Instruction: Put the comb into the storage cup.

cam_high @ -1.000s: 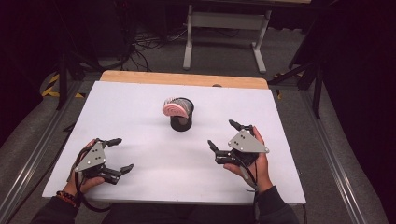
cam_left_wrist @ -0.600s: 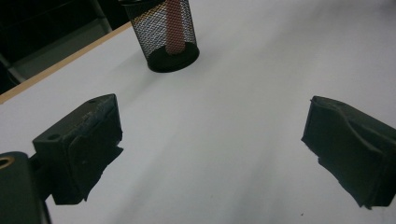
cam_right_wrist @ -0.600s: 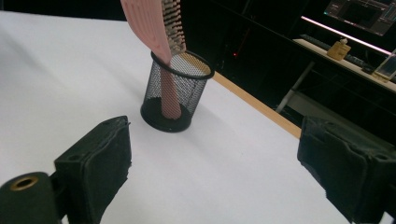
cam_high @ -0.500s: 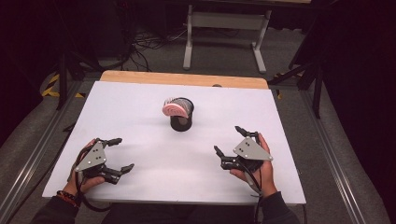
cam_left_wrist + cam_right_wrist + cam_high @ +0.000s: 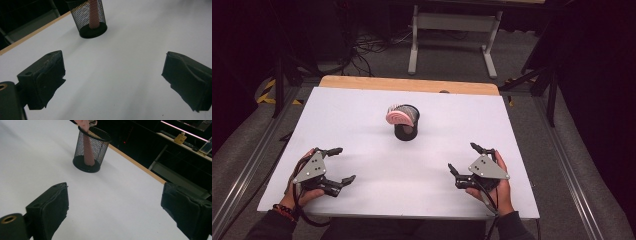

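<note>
A black mesh cup (image 5: pixel 406 125) stands upright on the white counter (image 5: pixel 362 130), nearer the far edge than the near one and about midway between the side edges; a pink comb-like piece (image 5: pixel 396 117) (its exact kind is hard to tell) sticks out of its top. The left gripper (image 5: pixel 331 165) rests near the near left corner, jaws wide apart and empty; the right gripper (image 5: pixel 466 160) rests near the near right corner, jaws likewise spread, holding nothing; both lie well apart from the cup.

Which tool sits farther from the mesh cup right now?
The right tool, near the table's right front edge. The left tool sits somewhat closer to the mesh cup. Both are open and empty.
</note>
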Tool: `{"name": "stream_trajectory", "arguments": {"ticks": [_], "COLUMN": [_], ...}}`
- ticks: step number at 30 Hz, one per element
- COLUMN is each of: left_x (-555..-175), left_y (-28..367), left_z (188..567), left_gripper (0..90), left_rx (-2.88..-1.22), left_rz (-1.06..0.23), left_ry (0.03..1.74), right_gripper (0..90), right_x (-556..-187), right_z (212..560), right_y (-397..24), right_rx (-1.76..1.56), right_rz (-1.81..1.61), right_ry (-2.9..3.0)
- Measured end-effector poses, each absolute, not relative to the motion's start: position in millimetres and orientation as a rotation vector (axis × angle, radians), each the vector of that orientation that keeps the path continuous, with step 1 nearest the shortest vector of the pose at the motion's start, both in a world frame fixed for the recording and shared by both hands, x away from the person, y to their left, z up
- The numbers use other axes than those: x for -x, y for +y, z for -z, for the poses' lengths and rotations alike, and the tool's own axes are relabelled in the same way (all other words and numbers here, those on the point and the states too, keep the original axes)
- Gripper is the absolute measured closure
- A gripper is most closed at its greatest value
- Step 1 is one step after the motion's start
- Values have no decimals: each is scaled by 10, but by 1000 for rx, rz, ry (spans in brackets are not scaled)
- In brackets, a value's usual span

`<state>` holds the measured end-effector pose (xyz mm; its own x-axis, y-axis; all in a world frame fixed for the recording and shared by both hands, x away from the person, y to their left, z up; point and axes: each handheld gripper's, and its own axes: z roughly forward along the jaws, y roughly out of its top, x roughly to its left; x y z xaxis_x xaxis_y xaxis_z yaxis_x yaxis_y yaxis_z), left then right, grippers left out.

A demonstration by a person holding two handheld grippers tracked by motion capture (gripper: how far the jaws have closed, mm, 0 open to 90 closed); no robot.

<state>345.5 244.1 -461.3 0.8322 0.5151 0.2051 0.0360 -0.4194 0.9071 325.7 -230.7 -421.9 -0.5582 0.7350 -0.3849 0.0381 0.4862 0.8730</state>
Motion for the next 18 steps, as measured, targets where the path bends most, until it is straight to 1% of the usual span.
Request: {"name": "stream_trajectory", "arguments": {"ticks": [10,18], "left_x": [-3466,-3468], "left_y": [2435,2405], "left_z": [4612,4606], "left_gripper": [52,49], "left_rx": [-1947,-1951], "left_rz": [-568,-579], "left_ry": [413,409], "right_gripper": [71,59], "right_x": [-3230,-3126], "right_z": [4377,4512], "right_y": [-2507,-2732], "right_rx": [-692,-757], "right_rz": [-1079,-1061], "right_ry": [1928,1898]}}
